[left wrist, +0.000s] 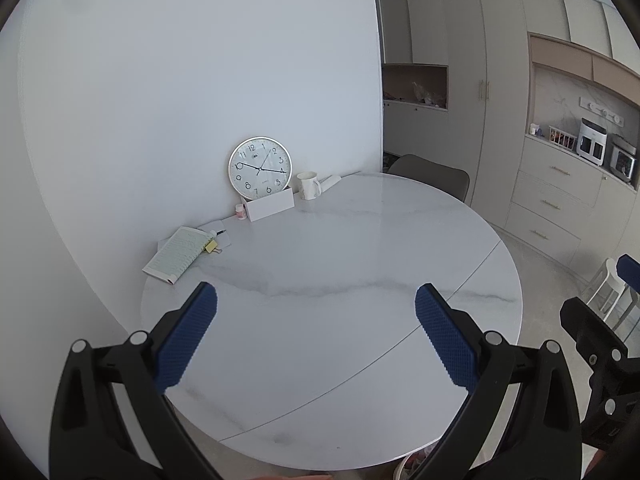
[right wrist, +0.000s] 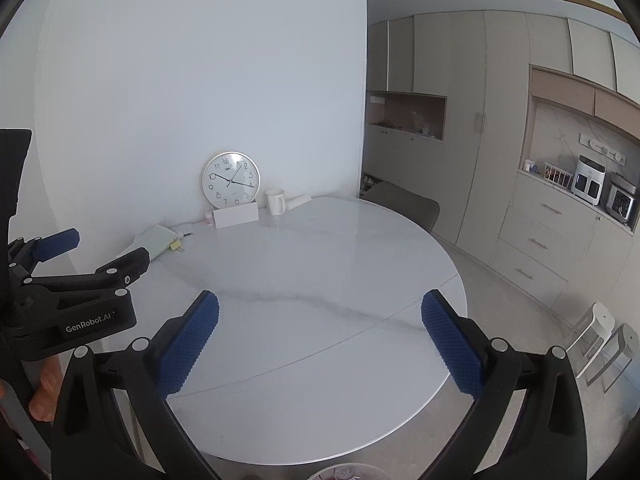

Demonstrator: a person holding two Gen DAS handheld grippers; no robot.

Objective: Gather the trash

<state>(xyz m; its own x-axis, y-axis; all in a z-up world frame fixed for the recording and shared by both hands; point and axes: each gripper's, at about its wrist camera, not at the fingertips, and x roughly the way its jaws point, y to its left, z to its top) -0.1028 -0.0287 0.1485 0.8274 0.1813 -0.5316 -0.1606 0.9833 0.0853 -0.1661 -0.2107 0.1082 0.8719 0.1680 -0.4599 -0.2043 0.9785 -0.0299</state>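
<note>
No loose trash shows on the round white marble table (left wrist: 360, 248). My left gripper (left wrist: 317, 288) hovers open over the table's near half, with nothing between its blue pads. My right gripper (right wrist: 321, 294) is also open and empty, held over the near right part of the table. In the right wrist view the left gripper (right wrist: 110, 246) appears at the left edge, jaws apart. Below the table's near edge I see the rim of a bin (left wrist: 412, 462) with something inside; the same bin (right wrist: 348, 472) barely shows in the right wrist view.
Against the wall stand a clock (left wrist: 260, 168), a white box (left wrist: 270, 206), a small pink bottle (left wrist: 240, 212) and a mug (left wrist: 308, 185). A notebook (left wrist: 176, 254) with a yellow clip (left wrist: 211, 246) lies at the left. A chair (left wrist: 432, 174) is behind the table, stools (right wrist: 596, 336) at the right.
</note>
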